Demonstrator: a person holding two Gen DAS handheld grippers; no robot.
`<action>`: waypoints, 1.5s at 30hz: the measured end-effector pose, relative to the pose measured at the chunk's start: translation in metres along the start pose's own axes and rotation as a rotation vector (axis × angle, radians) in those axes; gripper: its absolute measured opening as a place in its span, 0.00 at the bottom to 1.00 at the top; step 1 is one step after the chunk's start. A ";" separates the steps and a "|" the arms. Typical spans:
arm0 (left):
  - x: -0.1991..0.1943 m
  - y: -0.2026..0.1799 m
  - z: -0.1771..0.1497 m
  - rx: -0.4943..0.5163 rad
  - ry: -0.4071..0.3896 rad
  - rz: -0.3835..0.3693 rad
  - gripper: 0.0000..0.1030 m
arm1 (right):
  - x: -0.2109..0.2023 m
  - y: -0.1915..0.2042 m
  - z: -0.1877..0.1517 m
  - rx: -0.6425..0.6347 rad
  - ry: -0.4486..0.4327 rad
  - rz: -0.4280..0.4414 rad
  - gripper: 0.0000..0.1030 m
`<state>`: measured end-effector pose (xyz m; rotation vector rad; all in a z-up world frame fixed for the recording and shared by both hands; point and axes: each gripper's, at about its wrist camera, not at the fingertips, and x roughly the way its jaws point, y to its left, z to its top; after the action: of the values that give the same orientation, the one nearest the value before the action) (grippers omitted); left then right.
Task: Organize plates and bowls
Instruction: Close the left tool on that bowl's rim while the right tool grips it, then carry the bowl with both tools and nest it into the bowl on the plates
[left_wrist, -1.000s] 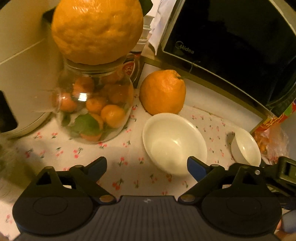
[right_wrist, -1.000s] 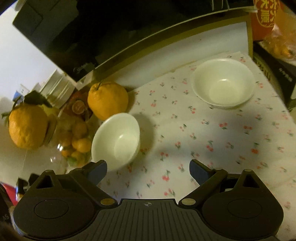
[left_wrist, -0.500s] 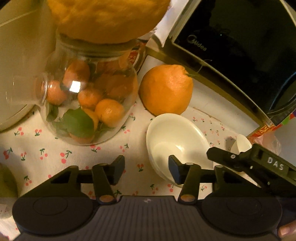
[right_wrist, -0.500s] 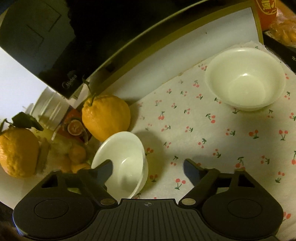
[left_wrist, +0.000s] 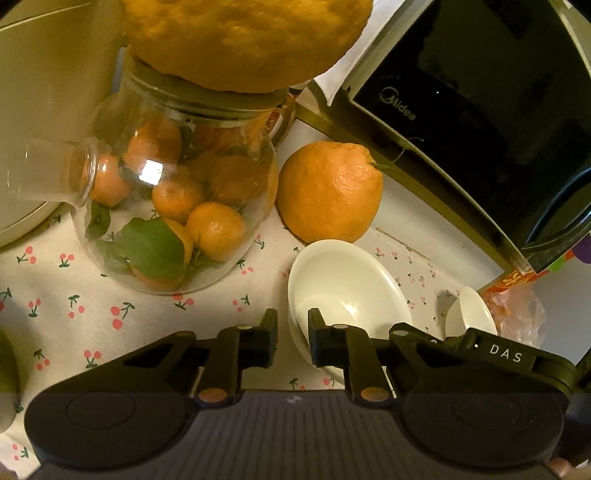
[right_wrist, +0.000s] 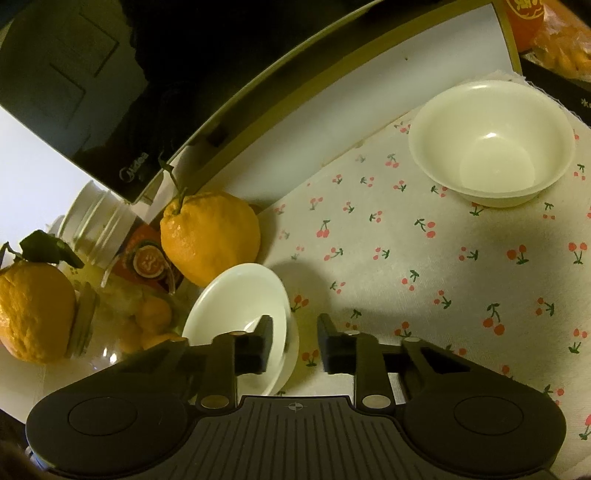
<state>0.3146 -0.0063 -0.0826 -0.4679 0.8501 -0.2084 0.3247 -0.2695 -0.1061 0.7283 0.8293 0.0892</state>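
Low in both frames, the left gripper (left_wrist: 292, 334) and right gripper (right_wrist: 294, 339) each clench opposite rims of one white bowl (left_wrist: 347, 291), beside a large orange (left_wrist: 330, 192).

My left gripper (left_wrist: 292, 341) is matte black plastic with a ribbed grey centre plate, two round discs on its shoulders and brass-coloured pivot pins at each linkage. My right gripper (right_wrist: 294, 341) looks the same, and from the left camera I read white "DAS" lettering on its side.
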 end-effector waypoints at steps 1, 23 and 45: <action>0.001 0.000 0.000 -0.001 -0.001 -0.004 0.12 | 0.000 -0.001 0.000 0.004 0.001 0.004 0.17; -0.048 -0.025 -0.008 0.078 -0.040 -0.035 0.08 | -0.051 0.031 -0.003 -0.093 -0.005 0.017 0.07; -0.146 -0.044 -0.044 0.122 0.011 -0.044 0.07 | -0.163 0.066 -0.053 -0.115 0.032 -0.030 0.09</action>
<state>0.1866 -0.0061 0.0113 -0.3717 0.8335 -0.3023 0.1893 -0.2465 0.0151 0.6070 0.8584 0.1205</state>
